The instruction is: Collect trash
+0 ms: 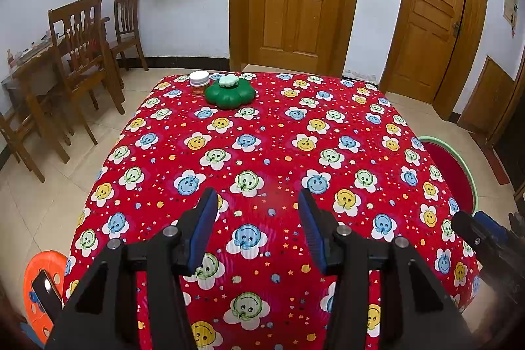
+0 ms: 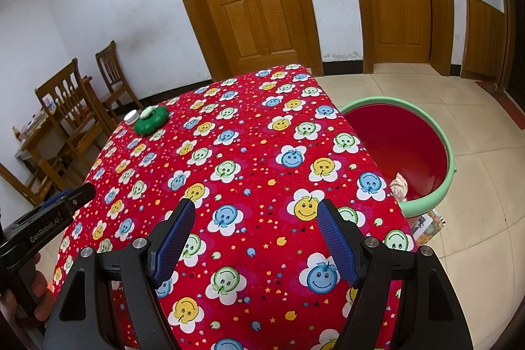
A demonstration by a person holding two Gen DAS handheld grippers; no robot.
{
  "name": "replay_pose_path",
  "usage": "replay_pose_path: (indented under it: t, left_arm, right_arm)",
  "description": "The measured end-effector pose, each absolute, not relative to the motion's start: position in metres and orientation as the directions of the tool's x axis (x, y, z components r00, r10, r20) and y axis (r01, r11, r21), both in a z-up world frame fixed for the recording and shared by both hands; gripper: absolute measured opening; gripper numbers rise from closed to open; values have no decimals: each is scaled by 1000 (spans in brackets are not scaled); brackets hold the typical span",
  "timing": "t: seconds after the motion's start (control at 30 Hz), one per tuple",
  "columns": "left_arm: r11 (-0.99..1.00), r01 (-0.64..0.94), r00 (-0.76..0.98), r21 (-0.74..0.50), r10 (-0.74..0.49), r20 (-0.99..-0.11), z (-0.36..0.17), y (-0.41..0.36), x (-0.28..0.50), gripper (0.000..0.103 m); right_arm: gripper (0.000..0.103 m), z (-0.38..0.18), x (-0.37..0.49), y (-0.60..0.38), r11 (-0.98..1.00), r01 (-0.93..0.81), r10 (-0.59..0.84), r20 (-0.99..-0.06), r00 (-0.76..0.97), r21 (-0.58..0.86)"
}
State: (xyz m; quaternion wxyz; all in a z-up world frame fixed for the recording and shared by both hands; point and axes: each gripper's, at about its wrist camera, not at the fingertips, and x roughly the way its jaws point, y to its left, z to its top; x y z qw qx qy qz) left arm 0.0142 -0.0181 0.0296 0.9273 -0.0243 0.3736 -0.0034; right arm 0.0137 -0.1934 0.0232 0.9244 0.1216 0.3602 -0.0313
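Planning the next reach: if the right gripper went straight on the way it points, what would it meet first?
Probably the red smiley-flower tablecloth: the right gripper, open and empty, angles down at bare cloth. Depth is uncertain.

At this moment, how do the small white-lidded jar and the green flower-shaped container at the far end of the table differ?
The jar is a plain upright cylinder; the green container is low and lobed like a flower. The jar is narrower; the container spreads wider. The jar's lid is white and flat; the container carries a pale green knob on top. Both stand closed, side by side on the red tablecloth, far from both grippers.
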Motion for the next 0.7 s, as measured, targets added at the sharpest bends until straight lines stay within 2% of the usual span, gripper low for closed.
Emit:
replay_pose_path:
  t: [0.7]
  left_arm:
    - [999,-15,726,-50,-24,-688,35,-17,15,51]
  right_arm:
    - [77,28,13,-193,970,144,26,-668,744,198]
